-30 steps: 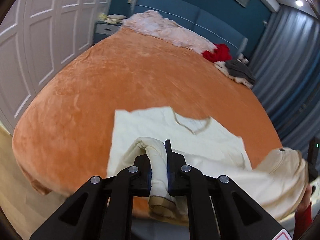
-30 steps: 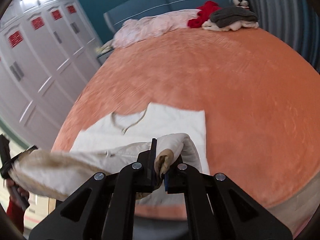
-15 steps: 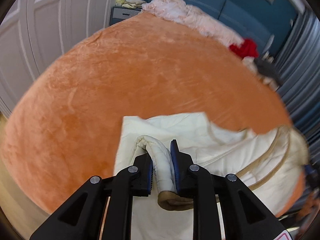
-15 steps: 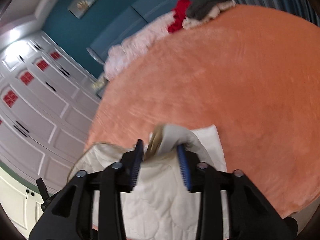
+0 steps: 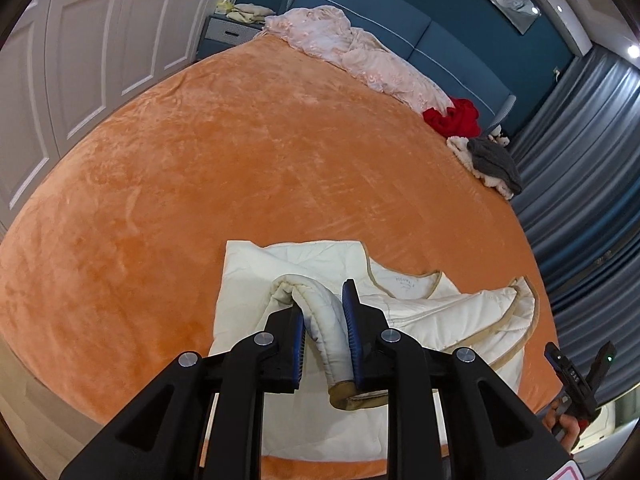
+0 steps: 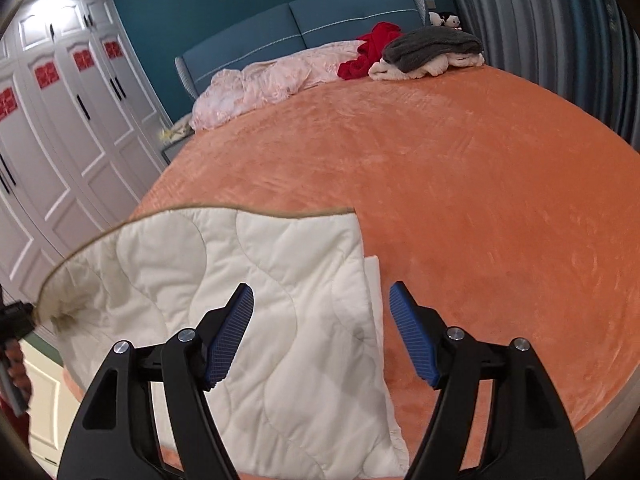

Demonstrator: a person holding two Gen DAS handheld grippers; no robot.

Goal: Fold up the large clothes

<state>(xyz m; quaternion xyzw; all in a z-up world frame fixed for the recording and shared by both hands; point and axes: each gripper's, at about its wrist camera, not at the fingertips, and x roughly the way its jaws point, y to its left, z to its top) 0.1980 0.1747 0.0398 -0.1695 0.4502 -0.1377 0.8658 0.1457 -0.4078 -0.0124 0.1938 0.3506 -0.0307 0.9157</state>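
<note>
Before you spreads the bed's orange blanket (image 5: 248, 168), with a pink quilt (image 5: 352, 56) bunched along the blue headboard (image 6: 304, 28) and a red garment (image 6: 370, 54) beside a grey one (image 6: 432, 46) at the far corner. The cream quilted garment (image 6: 280, 304) lies near the bed's near edge, its tan-trimmed top layer folded over. Your left gripper (image 5: 324, 318) pinches a rolled hem of that garment between its blue pads. Your right gripper (image 6: 322, 334) hangs above the garment's right edge, jaws spread wide, gripping nothing.
</note>
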